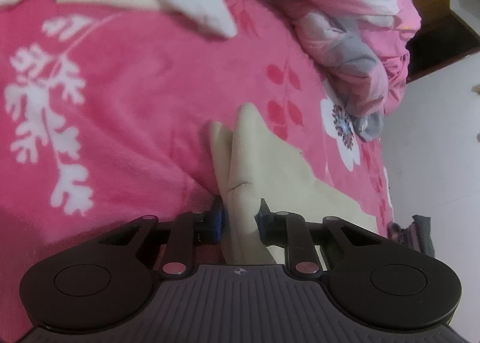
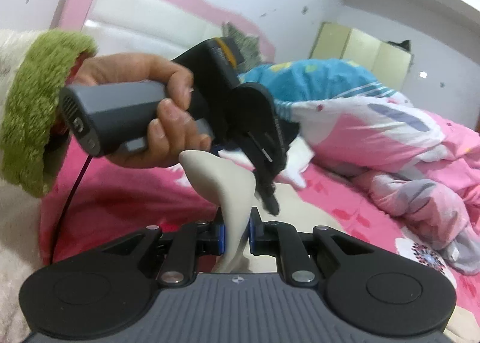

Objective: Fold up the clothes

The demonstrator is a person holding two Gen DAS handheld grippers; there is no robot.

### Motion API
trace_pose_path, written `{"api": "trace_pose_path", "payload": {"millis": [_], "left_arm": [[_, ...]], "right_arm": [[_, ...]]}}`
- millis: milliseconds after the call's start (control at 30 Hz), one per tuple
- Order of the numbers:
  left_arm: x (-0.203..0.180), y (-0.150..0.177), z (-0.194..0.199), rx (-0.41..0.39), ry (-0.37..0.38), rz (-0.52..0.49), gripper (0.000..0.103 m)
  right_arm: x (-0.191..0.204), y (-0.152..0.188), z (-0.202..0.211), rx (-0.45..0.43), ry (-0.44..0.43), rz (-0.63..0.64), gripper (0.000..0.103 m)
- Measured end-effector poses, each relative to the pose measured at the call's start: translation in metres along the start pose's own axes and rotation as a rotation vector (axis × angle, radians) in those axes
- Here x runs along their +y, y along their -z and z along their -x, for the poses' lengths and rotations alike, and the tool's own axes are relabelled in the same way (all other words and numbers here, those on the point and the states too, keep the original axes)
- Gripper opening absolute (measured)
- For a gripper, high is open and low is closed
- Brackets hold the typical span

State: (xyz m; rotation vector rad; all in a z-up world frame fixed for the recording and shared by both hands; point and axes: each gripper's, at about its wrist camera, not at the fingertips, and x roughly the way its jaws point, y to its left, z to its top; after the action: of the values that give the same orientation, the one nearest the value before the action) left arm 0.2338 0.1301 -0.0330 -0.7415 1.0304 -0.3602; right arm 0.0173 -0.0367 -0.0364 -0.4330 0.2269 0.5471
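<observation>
Cloth, cream-coloured (image 1: 240, 163), is lifted over the pink bedspread (image 1: 135, 97), pinched by both tools: the left gripper (image 1: 238, 220) is clamped on one fold, the right gripper (image 2: 237, 235) on another, close together. Left of the cloth the bedspread lies bare; to its right a crumpled quilt (image 1: 360, 67) crowds the bed's edge.

Right gripper (image 2: 237, 230) clamped on a lifted fold of cream knit cloth (image 2: 231, 190). Beyond it, left gripper (image 2: 268, 203) pinching the same fold, gripped by a hand (image 2: 150, 109) in a fuzzy green cuff (image 2: 39, 109). Pink floral bedspread (image 2: 120, 193) beneath.
</observation>
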Motion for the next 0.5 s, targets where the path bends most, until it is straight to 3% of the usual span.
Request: {"api": "trace_pose_path", "payload": {"millis": [133, 267, 500], "left_arm": [[-0.040, 0.003, 0.014, -0.050, 0.050, -0.041, 0.013], [-0.096, 0.013, 0.018, -0.077, 0.060, -0.153, 0.013], [-0.185, 0.041, -0.022, -0.035, 0.087, -0.302, 0.013]], "right_arm": [[-0.022, -0.005, 0.021, -0.068, 0.041, -0.062, 0.014], [-0.049, -0.005, 0.049, -0.137, 0.104, -0.131, 0.014], [-0.108, 0.017, 0.107, -0.212, 0.241, -0.282, 0.014]]}}
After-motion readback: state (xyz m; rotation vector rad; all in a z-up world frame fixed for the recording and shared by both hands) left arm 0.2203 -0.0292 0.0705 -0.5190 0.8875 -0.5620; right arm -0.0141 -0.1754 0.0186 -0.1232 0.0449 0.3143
